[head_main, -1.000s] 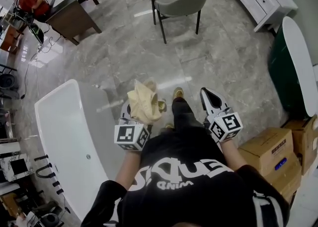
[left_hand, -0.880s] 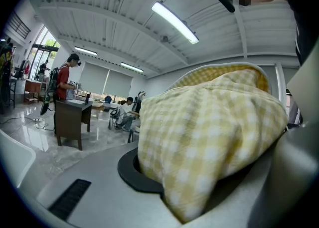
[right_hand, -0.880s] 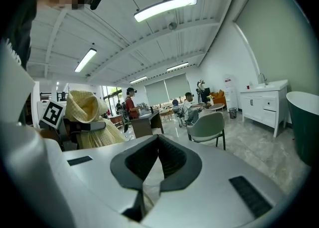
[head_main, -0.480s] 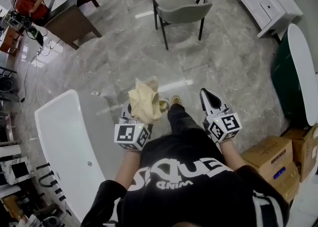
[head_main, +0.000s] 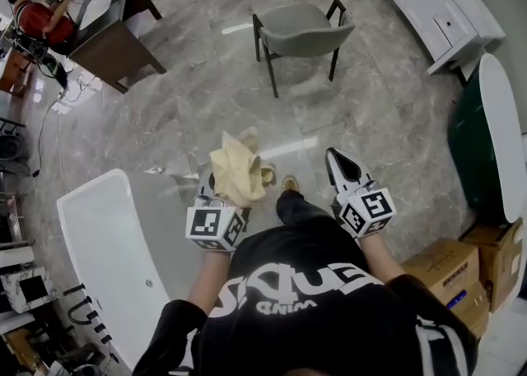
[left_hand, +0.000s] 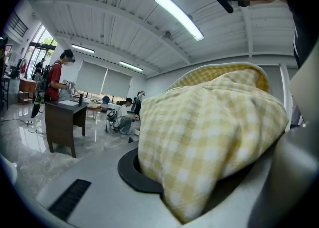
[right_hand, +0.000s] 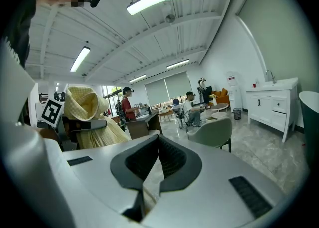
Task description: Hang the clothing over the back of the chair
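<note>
A: Where's the clothing (head_main: 237, 170)?
B: Bunched up in the left gripper (head_main: 211, 195) — its jaws pinch the yellow check cloth, near the tub (head_main: 99, 234).
A: And the right gripper (head_main: 336, 160)?
B: Jaws pressed together, nothing between them. The chair (head_main: 300, 30) stands well apart, ahead of both.

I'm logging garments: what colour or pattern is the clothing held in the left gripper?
The clothing is a pale yellow-and-white check, clearest in the left gripper view.
</note>
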{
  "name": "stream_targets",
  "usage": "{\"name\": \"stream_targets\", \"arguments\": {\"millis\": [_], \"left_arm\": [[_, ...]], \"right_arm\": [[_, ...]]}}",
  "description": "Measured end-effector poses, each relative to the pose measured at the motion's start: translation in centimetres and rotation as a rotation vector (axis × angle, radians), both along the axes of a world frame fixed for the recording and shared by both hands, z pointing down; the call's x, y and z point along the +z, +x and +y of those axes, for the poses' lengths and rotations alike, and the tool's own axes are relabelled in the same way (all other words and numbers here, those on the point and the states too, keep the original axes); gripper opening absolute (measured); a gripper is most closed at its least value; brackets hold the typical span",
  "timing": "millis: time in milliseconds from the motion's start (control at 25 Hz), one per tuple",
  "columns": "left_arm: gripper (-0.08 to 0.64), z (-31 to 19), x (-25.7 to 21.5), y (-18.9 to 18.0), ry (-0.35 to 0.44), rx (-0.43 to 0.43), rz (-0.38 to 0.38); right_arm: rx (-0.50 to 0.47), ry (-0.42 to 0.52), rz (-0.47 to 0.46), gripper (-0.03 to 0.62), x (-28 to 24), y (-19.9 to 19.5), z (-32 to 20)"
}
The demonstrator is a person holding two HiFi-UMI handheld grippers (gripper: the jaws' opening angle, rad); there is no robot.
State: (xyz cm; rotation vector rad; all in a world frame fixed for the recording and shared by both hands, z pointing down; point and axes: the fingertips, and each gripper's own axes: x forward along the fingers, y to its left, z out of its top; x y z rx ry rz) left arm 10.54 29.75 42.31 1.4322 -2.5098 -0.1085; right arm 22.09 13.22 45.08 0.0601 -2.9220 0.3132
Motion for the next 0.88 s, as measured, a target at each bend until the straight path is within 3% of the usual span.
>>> {"name": "stream_targets", "arguments": {"millis": [480, 880], "left_arm": [[0.04, -7.5, -1.5, -7.9, 0.015, -0.034, -0.019], [0.04, -10.7, -1.5, -13.9, 0.004, -0.051, -0.019]], "right_arm": [[-0.029, 0.007, -0.019, 0.014, -1.5, -8.7, -8.0], [-0.051, -0.002, -0.022, 0.014, -1.7, -14.9, -11.3]]}}
